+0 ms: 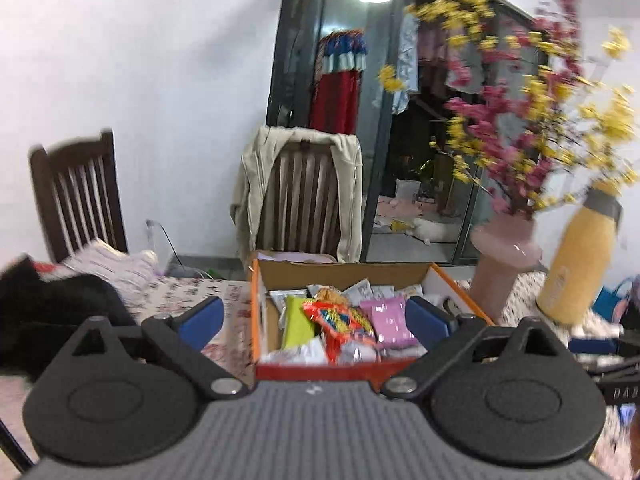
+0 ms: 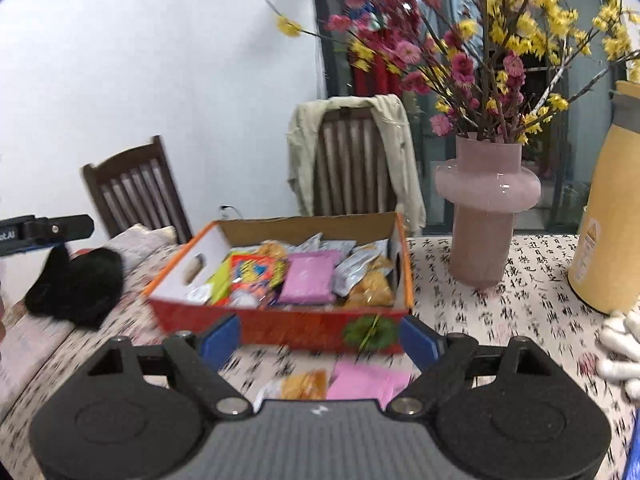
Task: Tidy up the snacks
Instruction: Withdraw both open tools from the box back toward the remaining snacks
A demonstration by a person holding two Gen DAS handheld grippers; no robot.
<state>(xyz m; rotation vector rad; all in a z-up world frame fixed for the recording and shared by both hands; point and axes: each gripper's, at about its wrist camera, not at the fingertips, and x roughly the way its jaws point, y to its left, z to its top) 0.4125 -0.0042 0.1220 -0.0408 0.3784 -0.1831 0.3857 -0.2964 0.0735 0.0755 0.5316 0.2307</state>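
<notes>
An orange cardboard box (image 1: pixel 336 370) (image 2: pixel 296 328) full of snack packets stands on the table. Inside lie a pink packet (image 1: pixel 390 320) (image 2: pixel 308 278), a red-orange packet (image 1: pixel 340 320) (image 2: pixel 256 270), a green packet (image 1: pixel 296 322) and silver packets (image 2: pixel 356 264). My left gripper (image 1: pixel 316 320) is open and empty, hovering over the box's near side. My right gripper (image 2: pixel 320 338) is open and empty just in front of the box. Below it on the cloth lie a pink packet (image 2: pixel 366 380) and a yellow snack packet (image 2: pixel 302 386).
A pink vase (image 2: pixel 486 208) (image 1: pixel 502 256) of pink and yellow flowers and a yellow flask (image 2: pixel 608 220) (image 1: pixel 580 260) stand right of the box. A black cloth (image 2: pixel 76 284) (image 1: pixel 52 320) lies at the left. Two wooden chairs (image 2: pixel 352 160) stand behind the table. White objects (image 2: pixel 622 344) lie at the right edge.
</notes>
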